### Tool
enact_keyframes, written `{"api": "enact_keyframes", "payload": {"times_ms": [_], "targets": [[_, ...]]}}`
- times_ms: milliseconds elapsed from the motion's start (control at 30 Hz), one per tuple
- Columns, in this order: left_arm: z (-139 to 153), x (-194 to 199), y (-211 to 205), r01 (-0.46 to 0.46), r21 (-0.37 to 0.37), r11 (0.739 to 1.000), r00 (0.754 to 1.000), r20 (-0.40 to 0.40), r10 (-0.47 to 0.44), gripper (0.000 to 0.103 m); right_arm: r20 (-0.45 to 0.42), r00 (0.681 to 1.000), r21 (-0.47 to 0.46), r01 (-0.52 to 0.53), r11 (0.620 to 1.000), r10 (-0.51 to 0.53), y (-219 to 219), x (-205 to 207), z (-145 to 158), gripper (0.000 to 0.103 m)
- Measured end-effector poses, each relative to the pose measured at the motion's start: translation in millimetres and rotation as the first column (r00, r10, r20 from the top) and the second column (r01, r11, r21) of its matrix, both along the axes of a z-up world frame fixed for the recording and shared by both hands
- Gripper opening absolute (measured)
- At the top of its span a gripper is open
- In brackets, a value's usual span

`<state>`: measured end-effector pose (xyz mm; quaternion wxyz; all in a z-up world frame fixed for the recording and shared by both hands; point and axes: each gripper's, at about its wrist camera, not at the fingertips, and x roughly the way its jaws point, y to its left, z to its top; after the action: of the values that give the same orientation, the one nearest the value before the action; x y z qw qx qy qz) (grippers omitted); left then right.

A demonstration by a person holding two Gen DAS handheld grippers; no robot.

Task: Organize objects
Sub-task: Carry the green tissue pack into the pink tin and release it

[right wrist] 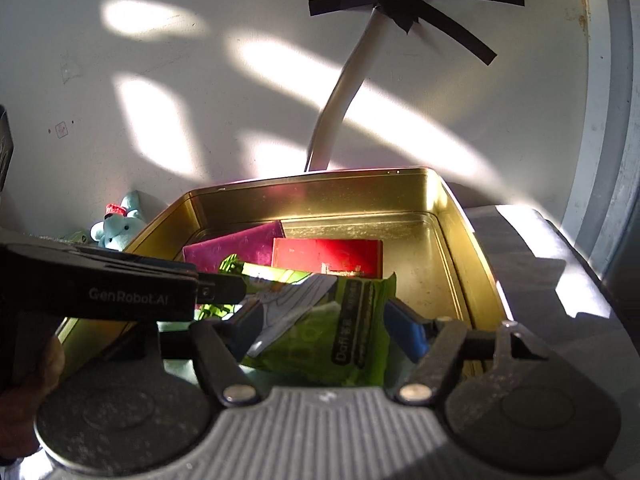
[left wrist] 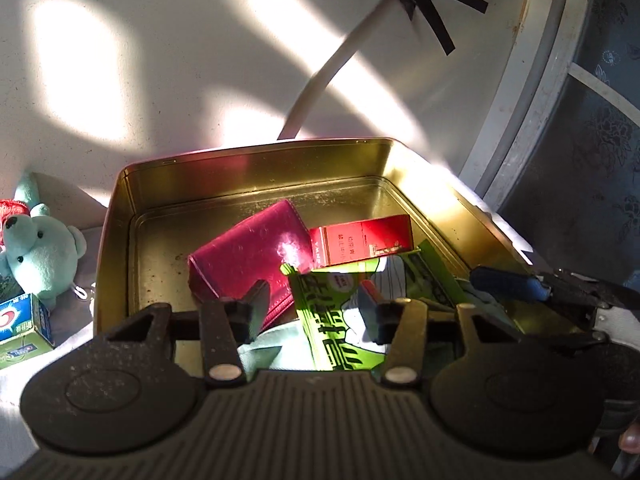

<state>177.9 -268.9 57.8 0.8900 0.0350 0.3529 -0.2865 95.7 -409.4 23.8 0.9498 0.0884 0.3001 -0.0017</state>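
An open gold tin [left wrist: 116,240] [right wrist: 460,232] holds a magenta wallet [left wrist: 244,256] [right wrist: 236,246], a red carton [left wrist: 360,238] [right wrist: 324,256] and a green packet [left wrist: 324,320] [right wrist: 320,344]. The packet lies at the tin's near side, partly on the wallet and carton. My left gripper [left wrist: 314,308] is open; the packet's end sits between its fingers, clear of the left pad. My right gripper [right wrist: 328,330] is open around the packet's other end. Its blue finger [left wrist: 508,284] shows at the right of the left wrist view. The left gripper's black housing [right wrist: 120,296] crosses the right wrist view.
A teal plush bear [left wrist: 40,252] [right wrist: 120,228] and a blue-green box [left wrist: 20,324] lie left of the tin. Behind stands a white wall with a pipe [left wrist: 332,68] taped in black. A window frame [left wrist: 540,100] is at the right. A hand [right wrist: 32,380] holds the left gripper.
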Motion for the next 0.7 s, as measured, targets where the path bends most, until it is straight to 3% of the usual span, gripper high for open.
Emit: {"api": "enact_keyframes", "payload": {"times_ms": [233,467,700], "targets": [[16.4,-46.7,19.1,0.0,0.024,1.0,0.993,0.118,-0.002,0.051,0.093,0.996,-0.034,-0.002,0.999,0.005,26.1,-44.5,11.3,0.069],[26.8,-92.4,54.7,-0.041,0.037,0.998,0.978,0.208,0.032,0.052,0.145,0.989,-0.001,-0.007,1.0,0.007,46.8,-85.3,19.8,0.069],[16.1,-115.7,103.9,-0.124,0.092,0.988,0.965,0.244,0.098,0.055,0.189,0.982,0.045,-0.016,0.999,0.007,76.6,-111.7,21.3,0.069]]}}
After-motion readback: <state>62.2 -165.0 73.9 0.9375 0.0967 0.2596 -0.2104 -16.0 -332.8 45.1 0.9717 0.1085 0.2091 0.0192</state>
